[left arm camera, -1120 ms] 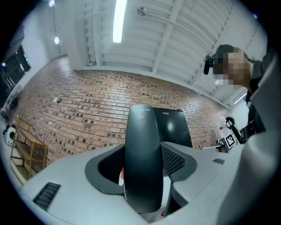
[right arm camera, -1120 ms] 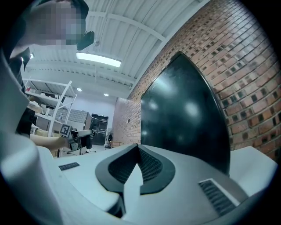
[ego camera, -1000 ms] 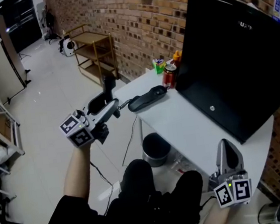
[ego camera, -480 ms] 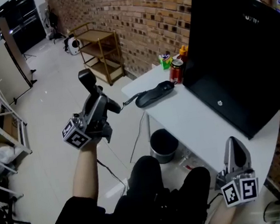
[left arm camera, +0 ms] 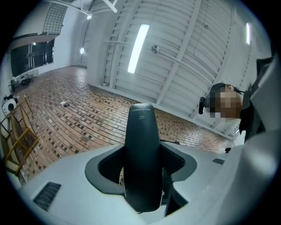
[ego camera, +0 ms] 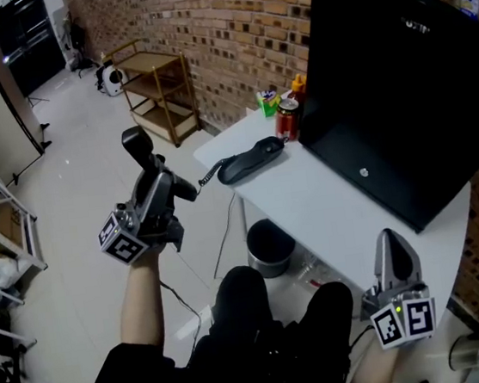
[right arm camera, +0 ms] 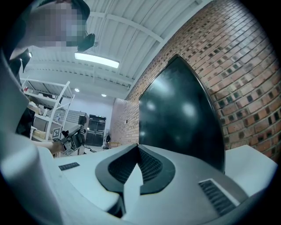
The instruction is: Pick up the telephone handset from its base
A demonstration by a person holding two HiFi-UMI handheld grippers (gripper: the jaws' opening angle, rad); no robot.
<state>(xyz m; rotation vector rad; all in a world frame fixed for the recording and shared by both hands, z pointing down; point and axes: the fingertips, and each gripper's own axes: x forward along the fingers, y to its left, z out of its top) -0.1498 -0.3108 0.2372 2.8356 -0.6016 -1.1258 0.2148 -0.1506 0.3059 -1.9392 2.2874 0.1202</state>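
Clamping handset [left arm camera: 141, 132], left tongs [left arm camera: 141, 169]; head view alone shows base [ego camera: 251, 160], apparently corded.

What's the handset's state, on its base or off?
Off. The left gripper is shut on the handset, holding it in the air beside the table, clear of the base.

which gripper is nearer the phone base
Left: the left gripper holds the handset just off the table beside the telephone base; the right gripper is at the table's near end.
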